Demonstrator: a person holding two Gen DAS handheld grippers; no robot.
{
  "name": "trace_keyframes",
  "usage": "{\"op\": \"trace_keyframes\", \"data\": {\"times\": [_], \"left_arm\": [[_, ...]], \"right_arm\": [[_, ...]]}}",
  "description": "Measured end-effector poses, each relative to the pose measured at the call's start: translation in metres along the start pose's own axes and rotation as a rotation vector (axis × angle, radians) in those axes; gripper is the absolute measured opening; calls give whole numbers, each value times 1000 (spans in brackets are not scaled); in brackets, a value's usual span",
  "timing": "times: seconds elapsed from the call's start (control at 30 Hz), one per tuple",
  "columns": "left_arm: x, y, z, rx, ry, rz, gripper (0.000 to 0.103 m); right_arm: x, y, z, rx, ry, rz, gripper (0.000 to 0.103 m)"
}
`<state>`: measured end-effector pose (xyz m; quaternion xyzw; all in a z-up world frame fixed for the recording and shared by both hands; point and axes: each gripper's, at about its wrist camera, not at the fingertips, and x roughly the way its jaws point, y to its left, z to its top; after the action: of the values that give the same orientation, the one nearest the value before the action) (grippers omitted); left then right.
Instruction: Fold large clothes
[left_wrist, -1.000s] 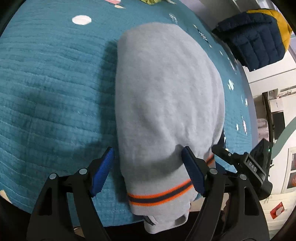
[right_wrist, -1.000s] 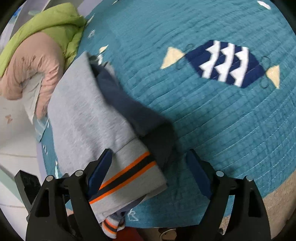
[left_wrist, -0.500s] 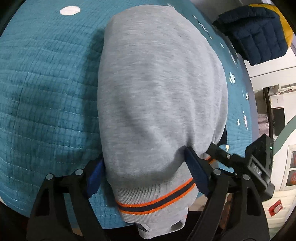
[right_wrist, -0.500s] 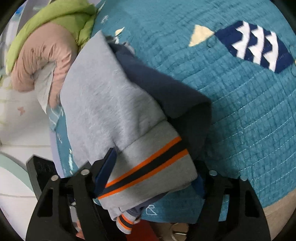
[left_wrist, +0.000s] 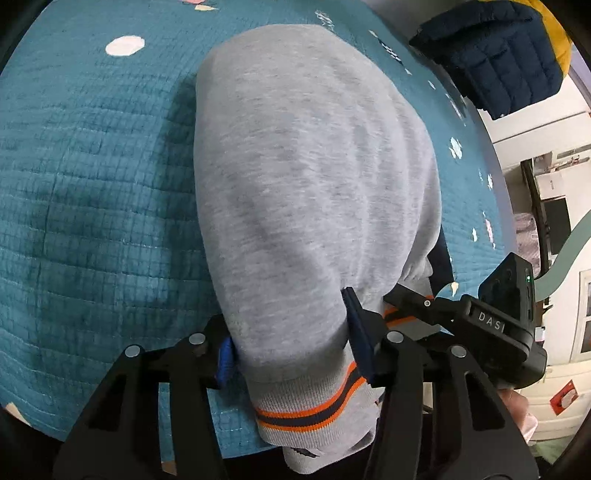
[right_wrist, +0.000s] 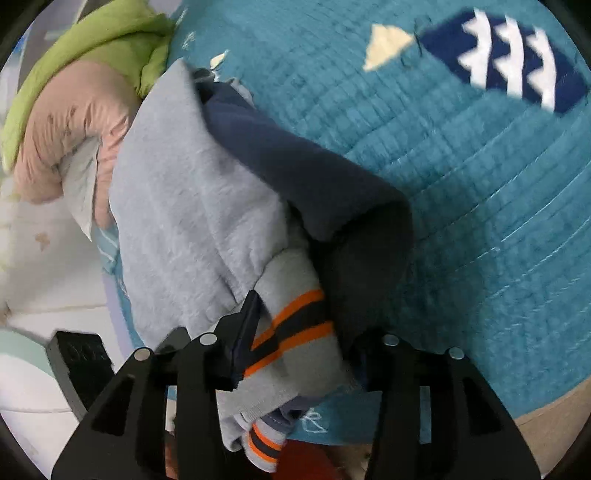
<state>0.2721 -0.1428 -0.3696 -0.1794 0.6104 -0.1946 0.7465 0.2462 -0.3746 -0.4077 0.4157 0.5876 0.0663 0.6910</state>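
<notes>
- Two wrist views looking down at a bed covered w/ a teal quilted bedspread (left_wrist: 92, 177), printed w/ small white and cream shapes.
- A folded grey sweatshirt (left_wrist: 306, 177) lies on the bedspread near its front edge; ribbed hem w/ orange and navy stripes hangs just over that edge.
- Left tool (left_wrist: 291, 347): jaws closing, blue pads on either side of the sweatshirt's near end, just above the striped hem. Pads press into the grey fabric, so it's clamped on the sweatshirt.
- Right tool (right_wrist: 295, 332): jaws closing on the other near corner, where the striped hem bunches up between the fingers. Left pad touches the hem; right pad is hidden behind dark fabric, but cloth looks pinched.
- In the right view, a navy part of the sweatshirt (right_wrist: 295, 162), prob. a sleeve or lining, is folded on top of the grey along its right side.
- The left view shows the right tool's black body just beside the left tool, at lower right.
- Navy puffer jacket (left_wrist: 495, 55) w/ yellow lining sits at the far right corner of the bed, well apart from the sweatshirt.
- Green and pink padded bedding (right_wrist: 74, 103) is bunched beside the sweatshirt's far end.
- A navy fish patch (right_wrist: 506, 62) w/ white zigzags decorates the bedspread.
</notes>
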Motion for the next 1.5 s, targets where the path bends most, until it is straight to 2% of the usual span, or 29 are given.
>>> {"op": "trace_keyframes", "data": {"times": [0.07, 0.1, 0.27, 0.4, 0.47, 0.63, 0.73, 0.97, 1.07, 1.2, 1.33, 1.4, 1.43, 1.47, 1.5], "left_arm": [[-5, -9, -1, 57, -21, 24, 46], [-9, -12, -1, 81, -34, 33, 45], [-45, -19, 14, 174, -116, 81, 43], [-77, -6, 25, 243, -157, 133, 42], [-103, 23, 29, 258, -181, 156, 42], [-148, 91, 50, 211, -213, 220, 42], [-176, 145, 65, 167, -235, 270, 42], [-234, 257, 94, 63, -267, 332, 42], [-253, 296, 101, 37, -270, 351, 43], [-263, 343, 107, -9, -259, 335, 43], [-247, 370, 98, -20, -208, 363, 51], [-238, 371, 89, -15, -204, 381, 56], [-239, 372, 85, -16, -229, 386, 60], [-240, 374, 83, -24, -244, 388, 66], [-241, 375, 80, -37, -250, 396, 69]], "right_arm": [[-6, 14, -6, -75, -32, -31, 22], [-9, 25, -10, -118, -54, -50, 20], [-7, 63, -34, -202, -103, -41, 19], [10, 110, -45, -297, -100, -44, 18], [24, 134, -51, -342, -92, -34, 18], [83, 199, -62, -432, -28, -6, 18], [125, 243, -72, -481, 5, 5, 18], [213, 333, -101, -594, 77, 29, 19], [238, 356, -116, -618, 115, 36, 19], [259, 371, -131, -627, 133, 28, 19], [273, 353, -138, -564, 147, -14, 20], [272, 331, -140, -519, 140, -14, 29], [269, 322, -141, -494, 131, -10, 33], [266, 309, -141, -459, 121, 0, 42], [264, 297, -141, -433, 117, 20, 46]]}}
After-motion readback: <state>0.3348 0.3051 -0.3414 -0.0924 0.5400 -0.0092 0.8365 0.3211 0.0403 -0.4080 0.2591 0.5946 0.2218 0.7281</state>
